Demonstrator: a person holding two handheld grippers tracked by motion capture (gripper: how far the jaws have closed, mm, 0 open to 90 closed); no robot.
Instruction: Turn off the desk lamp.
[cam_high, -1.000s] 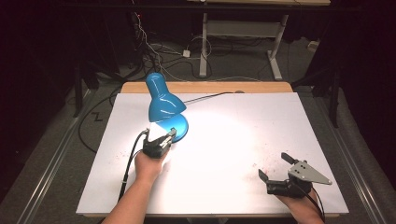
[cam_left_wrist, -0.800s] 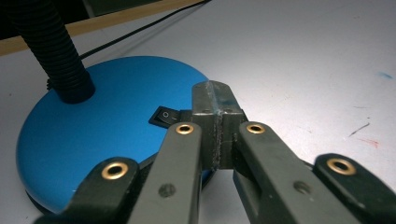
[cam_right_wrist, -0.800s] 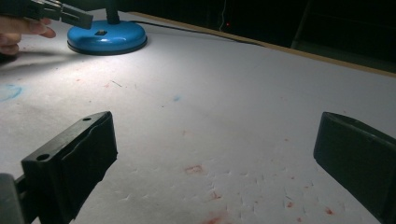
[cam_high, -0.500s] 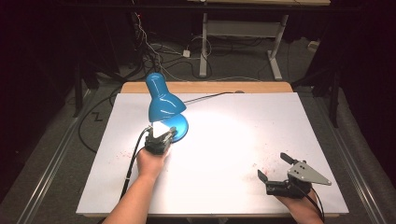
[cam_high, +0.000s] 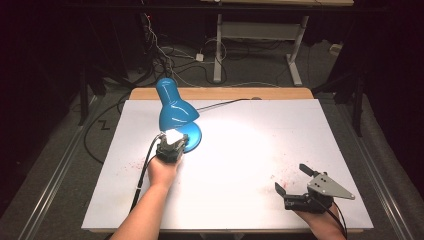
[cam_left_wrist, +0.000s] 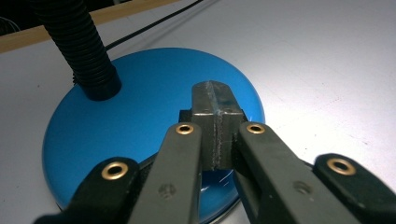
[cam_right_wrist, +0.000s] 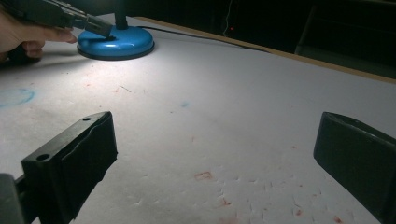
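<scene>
A blue desk lamp stands lit at the table's far left, its shade (cam_high: 172, 107) bent down over its round base (cam_high: 194, 137). My left gripper (cam_high: 175, 140) reaches in under the shade. In the left gripper view its jaws are shut together with nothing between them, and the left gripper (cam_left_wrist: 216, 98) has its tips right over the base (cam_left_wrist: 140, 116), beside the black gooseneck (cam_left_wrist: 79, 42). Whether the tips touch the base is unclear. My right gripper (cam_high: 292, 179) rests near the front right edge. The right gripper (cam_right_wrist: 219, 154) stands wide open over bare tabletop.
The lamp's black cable (cam_high: 225, 104) runs back over the wooden far edge (cam_high: 225, 93). The white tabletop (cam_high: 250, 150) carries small red stains (cam_right_wrist: 205, 176) near the right gripper. Dark floor with cables and a desk frame lies beyond the table.
My left gripper has moved forward and turned toward the lamp, so its tips now sit over the base under the shade. The right gripper has stayed in place.
</scene>
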